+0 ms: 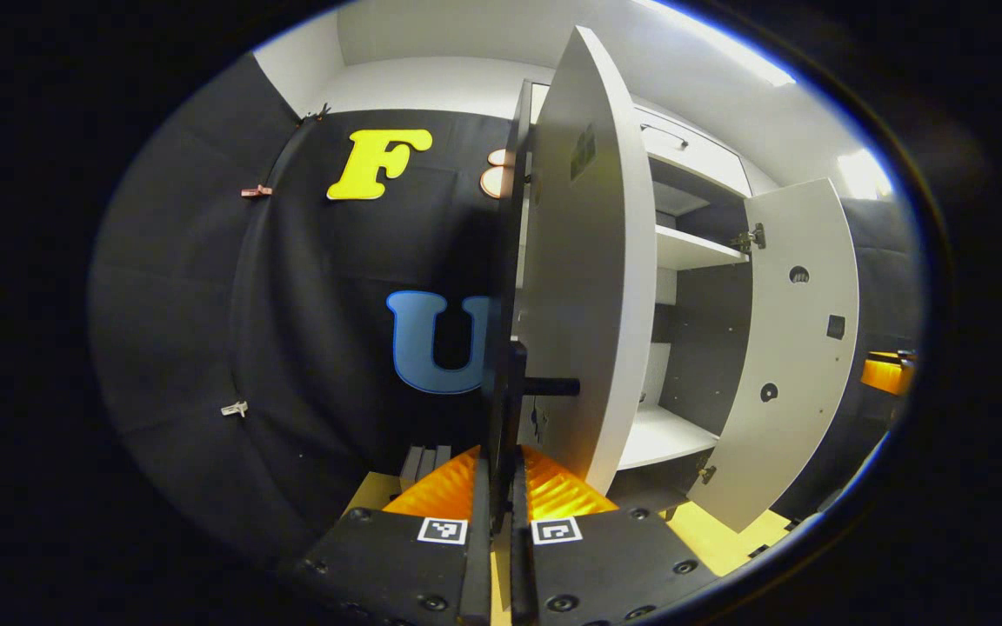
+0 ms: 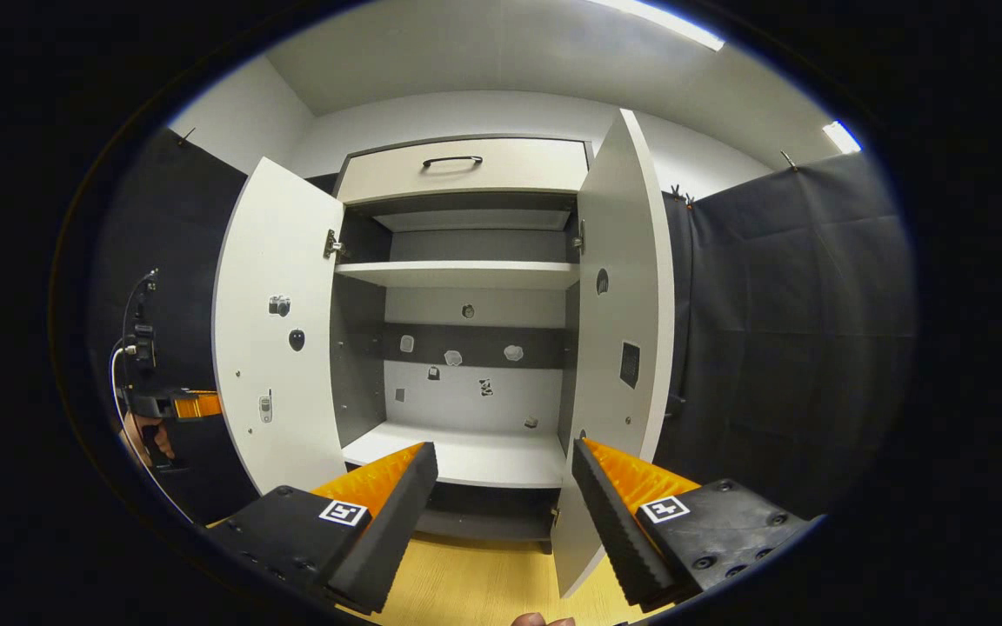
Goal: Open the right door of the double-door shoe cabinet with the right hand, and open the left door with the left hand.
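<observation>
Tongs on both sides: left tongs (image 1: 501,487) clamped on the left door's handle (image 1: 514,387), right tongs (image 2: 501,504) apart.
Left door (image 1: 584,261) and right door (image 2: 618,330) both stand open at frame centre; handle contact seems firm, though edge-on.

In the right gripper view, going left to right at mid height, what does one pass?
The left gripper held by a hand → the open left door → the cabinet's interior with its shelf → the open right door → the black cloth wall.
</observation>
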Available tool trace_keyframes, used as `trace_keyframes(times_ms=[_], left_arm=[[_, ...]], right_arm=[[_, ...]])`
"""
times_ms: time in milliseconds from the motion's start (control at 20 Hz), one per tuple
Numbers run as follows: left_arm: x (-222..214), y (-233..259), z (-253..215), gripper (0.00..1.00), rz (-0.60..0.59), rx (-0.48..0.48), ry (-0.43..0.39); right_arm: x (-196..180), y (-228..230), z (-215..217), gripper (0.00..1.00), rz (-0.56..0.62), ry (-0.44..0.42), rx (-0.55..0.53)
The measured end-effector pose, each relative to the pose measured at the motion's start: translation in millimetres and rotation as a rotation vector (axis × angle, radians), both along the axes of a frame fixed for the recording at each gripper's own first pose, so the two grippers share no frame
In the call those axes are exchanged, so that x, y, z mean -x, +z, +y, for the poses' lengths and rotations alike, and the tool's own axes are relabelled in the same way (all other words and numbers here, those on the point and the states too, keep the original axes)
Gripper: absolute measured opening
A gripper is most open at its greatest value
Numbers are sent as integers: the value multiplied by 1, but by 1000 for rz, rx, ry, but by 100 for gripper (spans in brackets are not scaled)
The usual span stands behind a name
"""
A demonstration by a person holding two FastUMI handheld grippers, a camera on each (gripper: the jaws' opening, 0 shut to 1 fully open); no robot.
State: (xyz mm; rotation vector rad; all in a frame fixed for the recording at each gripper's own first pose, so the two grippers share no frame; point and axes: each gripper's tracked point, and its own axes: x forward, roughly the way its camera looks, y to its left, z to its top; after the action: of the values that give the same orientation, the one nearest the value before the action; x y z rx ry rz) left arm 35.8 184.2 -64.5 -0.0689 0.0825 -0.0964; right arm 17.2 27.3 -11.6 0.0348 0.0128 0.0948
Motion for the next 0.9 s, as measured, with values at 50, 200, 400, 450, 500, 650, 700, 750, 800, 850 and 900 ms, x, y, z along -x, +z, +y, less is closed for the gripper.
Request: trace_keyframes(times_ms=[50,200,400,450,500,650,700,750,800,850,900], left_arm=[[3,3,1,13,-3,-1,4],[15,10,2,13,-18,28,33],[40,20,4,17,-33,21,99],[45,24,1,26,-39,14,102],[51,28,-1,39,-47,10,106],[66,39,-14,49,-67,8,110],[70,41,-21,59,-71,4,107],[73,44,-28,70,-75,0,103],[73,45,-32,85,-77,-8,106],[76,49,-40,94,-83,-18,104],[79,51,-46,95,-87,-27,102]], right_arm=[[0,0,1,98,-1,0,0],[2,1,1,98,1,-1,-5],[2,2,2,98,-1,-1,-8],[2,2,3,98,0,0,-6],[2,2,3,98,-1,2,-6],[5,4,0,98,-5,0,-14],[6,5,0,98,-5,0,-24],[7,7,-2,100,-10,1,-32],[9,9,-4,98,-10,-1,-35],[9,9,-7,98,-10,-2,-35],[9,9,-9,98,-7,-5,-34]])
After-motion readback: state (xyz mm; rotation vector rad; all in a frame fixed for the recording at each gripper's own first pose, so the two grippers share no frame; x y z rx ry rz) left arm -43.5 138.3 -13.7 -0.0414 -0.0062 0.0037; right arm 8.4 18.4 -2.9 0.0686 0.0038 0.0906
